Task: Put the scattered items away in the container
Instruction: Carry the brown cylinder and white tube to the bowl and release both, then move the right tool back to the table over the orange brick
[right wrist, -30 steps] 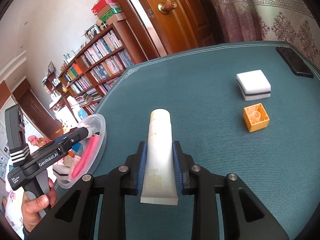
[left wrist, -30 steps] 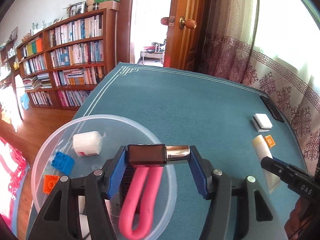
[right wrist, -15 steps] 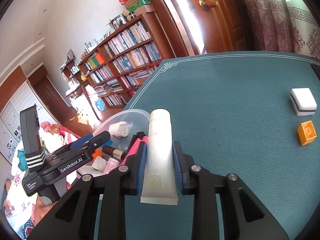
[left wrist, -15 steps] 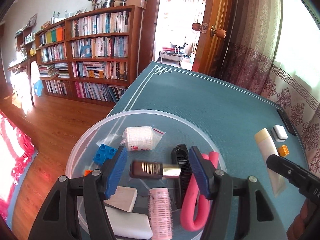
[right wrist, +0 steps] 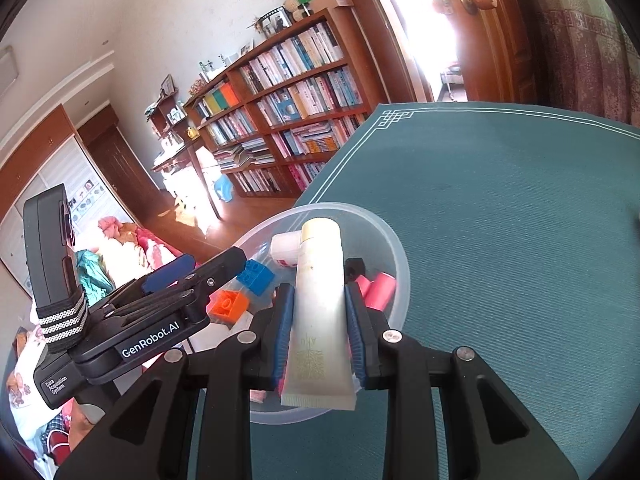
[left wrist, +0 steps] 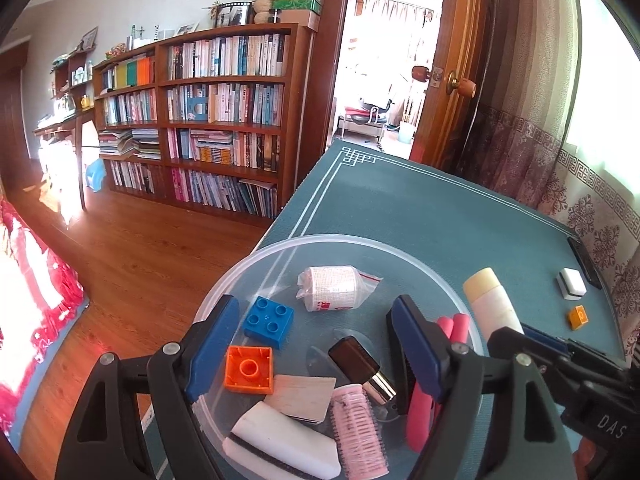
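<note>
Cream tube (right wrist: 320,304) clamped by R gripper (right wrist: 320,312) over bowl (right wrist: 394,256).

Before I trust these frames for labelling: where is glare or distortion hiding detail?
Left wrist view: the doorway and the far-left floor patch are blown out, bookcase lines bow from the fisheye; the bowl contents stay sharp. Right wrist view: the doorway glares white, the tube is clear, corners go black.
</note>
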The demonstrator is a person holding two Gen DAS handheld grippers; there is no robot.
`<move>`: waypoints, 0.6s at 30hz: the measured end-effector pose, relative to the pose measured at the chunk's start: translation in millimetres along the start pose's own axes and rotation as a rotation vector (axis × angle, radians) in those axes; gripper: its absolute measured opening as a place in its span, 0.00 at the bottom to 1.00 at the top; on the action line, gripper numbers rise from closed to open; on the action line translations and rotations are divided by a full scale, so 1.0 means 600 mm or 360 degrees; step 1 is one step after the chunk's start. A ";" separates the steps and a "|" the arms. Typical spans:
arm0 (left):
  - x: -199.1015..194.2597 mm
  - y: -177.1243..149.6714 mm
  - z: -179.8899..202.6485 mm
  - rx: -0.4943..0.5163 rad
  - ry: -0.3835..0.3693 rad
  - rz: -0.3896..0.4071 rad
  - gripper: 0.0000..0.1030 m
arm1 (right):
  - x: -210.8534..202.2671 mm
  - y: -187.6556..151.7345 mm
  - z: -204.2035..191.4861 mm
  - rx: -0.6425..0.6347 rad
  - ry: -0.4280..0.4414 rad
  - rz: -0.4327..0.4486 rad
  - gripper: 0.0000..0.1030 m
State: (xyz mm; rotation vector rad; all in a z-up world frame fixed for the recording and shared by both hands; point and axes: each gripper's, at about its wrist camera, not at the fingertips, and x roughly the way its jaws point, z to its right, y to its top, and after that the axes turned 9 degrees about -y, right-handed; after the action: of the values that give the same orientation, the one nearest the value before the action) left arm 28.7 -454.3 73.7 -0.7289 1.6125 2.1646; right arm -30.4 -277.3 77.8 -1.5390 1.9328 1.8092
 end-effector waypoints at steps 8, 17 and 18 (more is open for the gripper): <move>-0.015 0.000 -0.023 -0.0066 0.0021 0.0035 0.80 | 0.037 -0.001 -0.017 -0.0031 0.0026 -0.0049 0.28; -0.014 -0.004 -0.027 -0.0089 0.0015 0.0020 0.80 | 0.034 -0.003 -0.003 -0.0030 0.0035 -0.0028 0.34; -0.013 -0.004 -0.025 -0.0085 0.0013 0.0017 0.80 | 0.031 -0.005 0.003 -0.0022 0.0028 -0.0026 0.34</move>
State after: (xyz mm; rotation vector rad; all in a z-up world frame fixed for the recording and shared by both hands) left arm 39.3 -467.6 73.4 -0.7470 1.5716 2.2225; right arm -38.7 -286.6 63.3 -1.5755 1.9133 1.8122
